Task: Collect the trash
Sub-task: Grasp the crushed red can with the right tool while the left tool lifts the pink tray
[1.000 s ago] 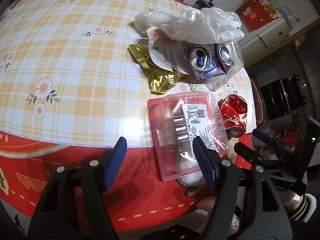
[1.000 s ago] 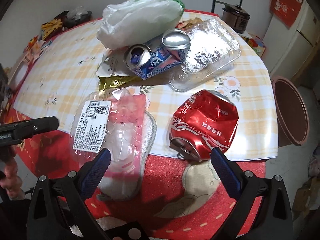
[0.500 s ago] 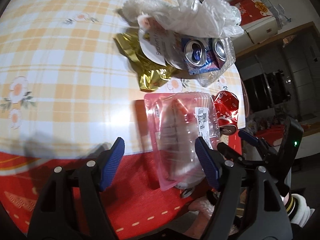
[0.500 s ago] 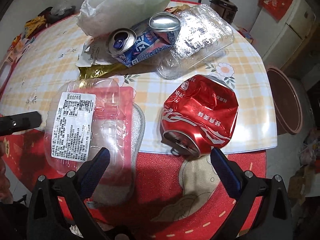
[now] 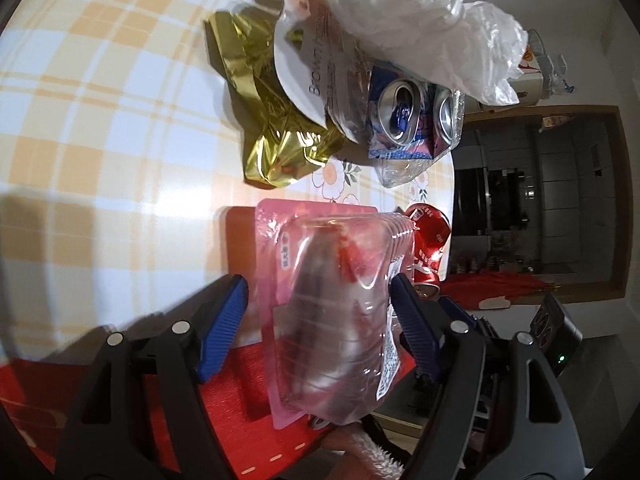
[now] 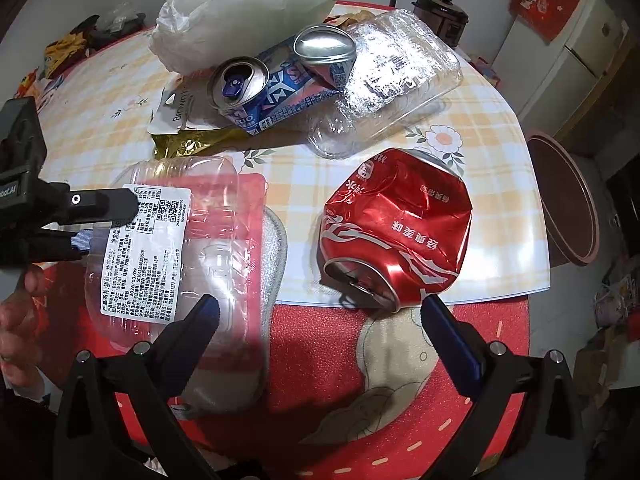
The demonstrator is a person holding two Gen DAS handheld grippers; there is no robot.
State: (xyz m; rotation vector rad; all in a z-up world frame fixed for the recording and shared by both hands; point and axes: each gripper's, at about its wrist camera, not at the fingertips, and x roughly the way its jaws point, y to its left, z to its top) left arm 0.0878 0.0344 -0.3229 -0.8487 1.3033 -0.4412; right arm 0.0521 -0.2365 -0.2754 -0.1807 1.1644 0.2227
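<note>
At the table edge point(image 6: 500, 294), pink tray point(image 5: 320, 280) overhangs between parted left fingers point(image 5: 224, 332).

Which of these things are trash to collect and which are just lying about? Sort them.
Trash to collect:
pink plastic tray
crushed red can
crushed blue can
clear plastic container
gold wrapper
white plastic bag

Just lying about:
brown tub
refrigerator
</note>
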